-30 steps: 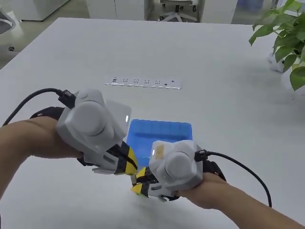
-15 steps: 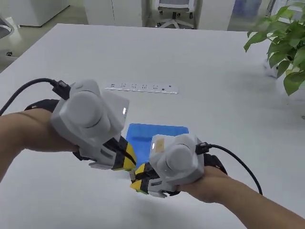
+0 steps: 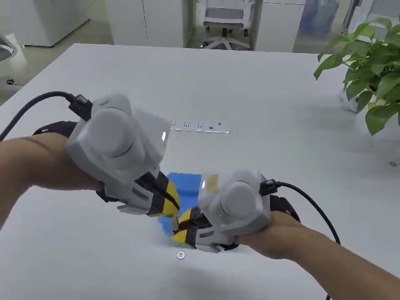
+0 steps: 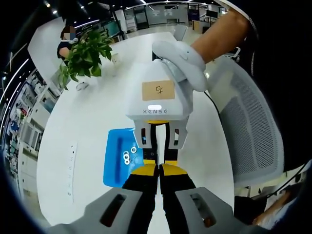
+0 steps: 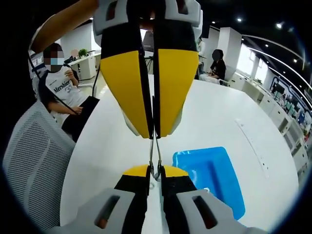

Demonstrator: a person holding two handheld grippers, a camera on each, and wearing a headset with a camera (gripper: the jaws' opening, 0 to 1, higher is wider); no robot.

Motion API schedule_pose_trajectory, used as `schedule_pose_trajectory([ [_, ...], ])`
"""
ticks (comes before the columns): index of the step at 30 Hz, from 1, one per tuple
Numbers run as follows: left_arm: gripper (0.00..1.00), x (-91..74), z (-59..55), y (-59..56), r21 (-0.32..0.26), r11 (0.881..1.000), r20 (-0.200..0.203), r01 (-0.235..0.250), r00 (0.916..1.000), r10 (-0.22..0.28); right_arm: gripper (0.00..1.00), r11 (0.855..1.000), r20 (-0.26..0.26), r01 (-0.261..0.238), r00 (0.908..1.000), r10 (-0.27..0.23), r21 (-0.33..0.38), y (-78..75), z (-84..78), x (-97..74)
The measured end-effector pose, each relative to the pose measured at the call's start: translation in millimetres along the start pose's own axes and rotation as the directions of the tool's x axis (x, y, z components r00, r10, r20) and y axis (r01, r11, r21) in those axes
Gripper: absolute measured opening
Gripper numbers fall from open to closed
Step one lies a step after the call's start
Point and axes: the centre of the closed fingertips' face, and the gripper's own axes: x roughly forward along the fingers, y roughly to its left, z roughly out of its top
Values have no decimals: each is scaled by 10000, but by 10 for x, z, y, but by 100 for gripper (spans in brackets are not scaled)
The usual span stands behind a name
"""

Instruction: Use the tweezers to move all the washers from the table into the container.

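One washer [image 3: 180, 255], head view: on the desk near its front edge, just below the right gripper [image 3: 181, 232], the nearer one; blue container [image 3: 186, 185] just behind.
Left gripper [image 4: 157, 168], left gripper view: jaws closed, tips meeting the right gripper's; more washers [image 4: 127, 155] inside the container.
Tweezers [image 5: 154, 151], right gripper view: pinched by both closed grippers, long axis running jaw to jaw.

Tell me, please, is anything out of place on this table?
One washer lies alone on the bare table, outside the blue container on its near side. Nothing looks spilled, tipped or damaged.
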Motion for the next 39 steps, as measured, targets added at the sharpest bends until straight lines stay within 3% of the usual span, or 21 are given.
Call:
schedule_pose_trajectory([
  [16, 5, 43, 72, 321, 176, 9993, 411, -325, 9987, 318, 10, 9989, 30, 403, 9992, -402, -225, -355, -54, -86],
  [39, 5, 358, -122, 630, -119, 9999, 451, -120, 9989, 126, 11, 9984, -285, 447, 9986, -437, 335, -648, -360, 107],
])
